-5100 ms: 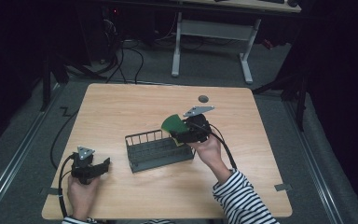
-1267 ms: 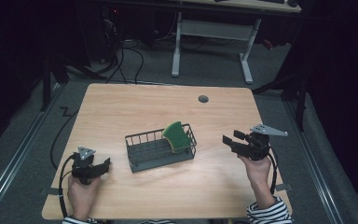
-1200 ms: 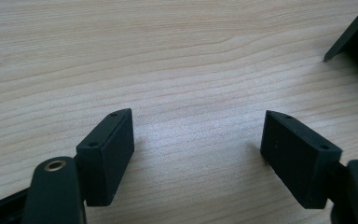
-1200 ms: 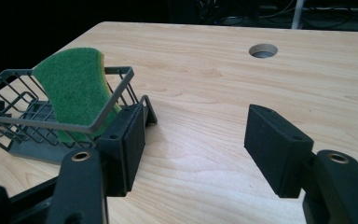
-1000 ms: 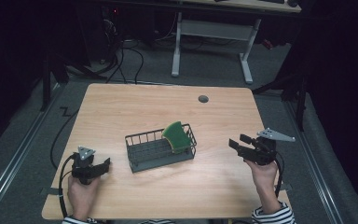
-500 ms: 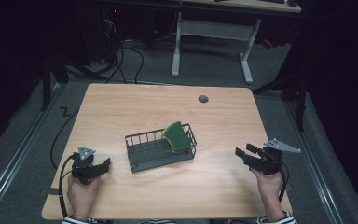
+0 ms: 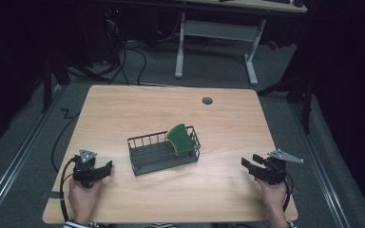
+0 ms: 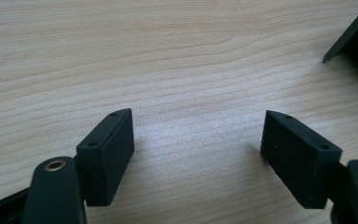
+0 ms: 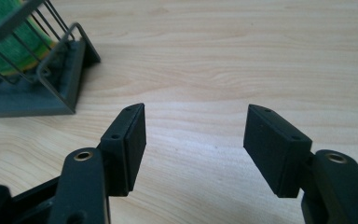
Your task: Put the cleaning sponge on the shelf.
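Green sponge (image 7: 181, 139) leans upright in the end of the wire basket (image 7: 147, 161) nearer the right gripper (image 7: 253, 165), well apart from it. Both grippers rest low over bare wood table (image 7: 138, 109), jaws parted with nothing between them; the left gripper (image 7: 105, 168) sits near the basket's other end. Placing looks finished, and this seems a parked pause. Any next move would call for reaching across to the basket.
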{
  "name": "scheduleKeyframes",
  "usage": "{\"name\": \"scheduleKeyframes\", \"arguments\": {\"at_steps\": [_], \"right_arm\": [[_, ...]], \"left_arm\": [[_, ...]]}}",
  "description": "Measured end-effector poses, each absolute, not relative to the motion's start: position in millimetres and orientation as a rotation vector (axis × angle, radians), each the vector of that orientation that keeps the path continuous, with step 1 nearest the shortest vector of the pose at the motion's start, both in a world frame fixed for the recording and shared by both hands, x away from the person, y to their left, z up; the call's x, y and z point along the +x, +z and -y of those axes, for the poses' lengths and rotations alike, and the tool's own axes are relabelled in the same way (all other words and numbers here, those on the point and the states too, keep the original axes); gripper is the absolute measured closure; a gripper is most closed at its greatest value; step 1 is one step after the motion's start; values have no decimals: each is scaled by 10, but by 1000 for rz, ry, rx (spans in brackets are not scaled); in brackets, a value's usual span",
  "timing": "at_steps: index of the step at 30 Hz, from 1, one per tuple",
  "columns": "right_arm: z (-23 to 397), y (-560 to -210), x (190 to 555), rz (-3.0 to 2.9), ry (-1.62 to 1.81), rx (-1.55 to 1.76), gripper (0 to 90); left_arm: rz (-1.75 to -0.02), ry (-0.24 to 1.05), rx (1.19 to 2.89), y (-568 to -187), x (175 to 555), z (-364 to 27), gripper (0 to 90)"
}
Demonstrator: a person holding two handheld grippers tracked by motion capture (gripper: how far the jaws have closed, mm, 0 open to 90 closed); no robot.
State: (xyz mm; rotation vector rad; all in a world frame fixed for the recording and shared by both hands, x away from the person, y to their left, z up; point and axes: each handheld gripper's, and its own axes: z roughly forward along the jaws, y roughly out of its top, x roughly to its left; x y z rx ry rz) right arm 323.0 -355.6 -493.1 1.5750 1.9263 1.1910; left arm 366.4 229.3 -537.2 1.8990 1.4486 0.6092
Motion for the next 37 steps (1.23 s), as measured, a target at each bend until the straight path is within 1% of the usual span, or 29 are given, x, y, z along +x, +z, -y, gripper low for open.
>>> {"name": "scheduleKeyframes", "arguments": {"at_steps": [12, 16, 21, 27, 31, 37], "right_arm": [[3532, -5177, 3258, -1946, 1091, 1605, 389], [3445, -5250, 3278, -1983, 978, 1551, 382], [3388, -5290, 3289, -1991, 953, 1538, 373], [3298, -5303, 3304, -2018, 854, 1496, 325], [3285, -5304, 3303, -2028, 857, 1487, 320], [3281, -5305, 3304, -2013, 840, 1509, 269]], "left_arm": [[-1449, 611, 1900, -5372, 3664, -2290, 263], [-1449, 611, 1900, -5372, 3664, -2290, 262], [-1448, 612, 1900, -5373, 3664, -2290, 262], [-1448, 611, 1900, -5373, 3663, -2290, 262], [-1449, 610, 1899, -5373, 3662, -2290, 262], [-1449, 608, 1897, -5373, 3662, -2293, 262]]}}
